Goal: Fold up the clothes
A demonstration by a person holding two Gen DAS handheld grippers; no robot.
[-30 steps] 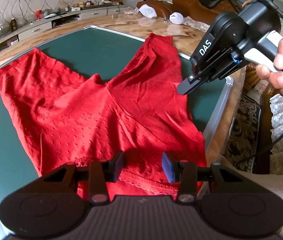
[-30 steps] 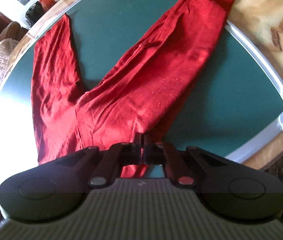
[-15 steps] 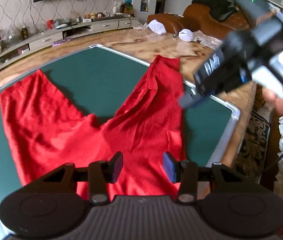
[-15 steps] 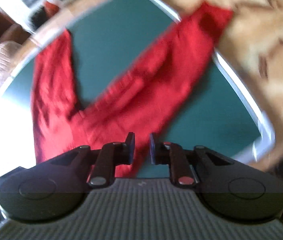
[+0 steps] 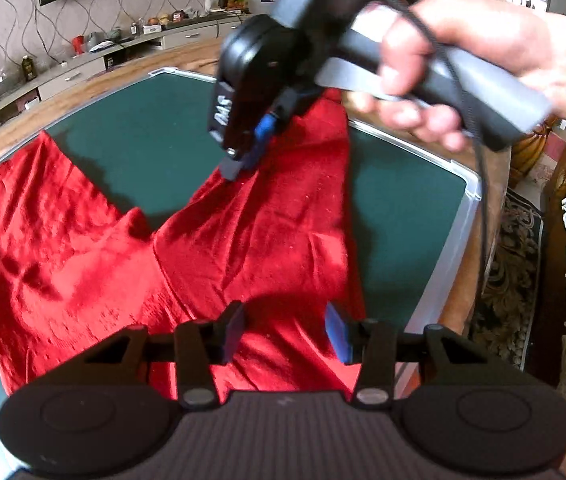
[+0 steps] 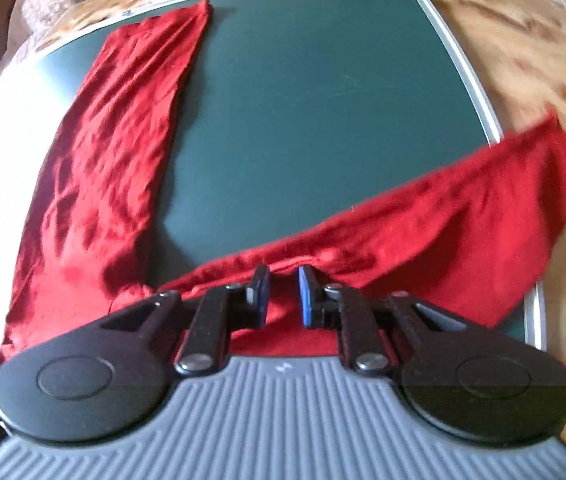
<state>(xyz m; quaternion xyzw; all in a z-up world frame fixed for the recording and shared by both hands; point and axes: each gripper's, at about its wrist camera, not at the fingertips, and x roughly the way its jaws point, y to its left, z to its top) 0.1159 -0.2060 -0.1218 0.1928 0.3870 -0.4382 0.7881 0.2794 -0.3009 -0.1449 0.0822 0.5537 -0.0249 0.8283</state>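
- The red trousers [image 5: 243, 240] lie spread on the green mat [image 5: 143, 128], legs splayed in a V.
- The left claw [image 5: 285, 330] hangs released above the waist end, the cloth just beneath its fingers.
- The right claw [image 6: 283, 294] is parted, fingers down at one leg's edge, with cloth between them; the other leg [image 6: 111, 140] lies to its left.

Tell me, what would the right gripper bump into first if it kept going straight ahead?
Probably the red pants. The right gripper is open, and one pant leg lies right past its fingertips, with the green mat beyond. How close it is can't be judged.
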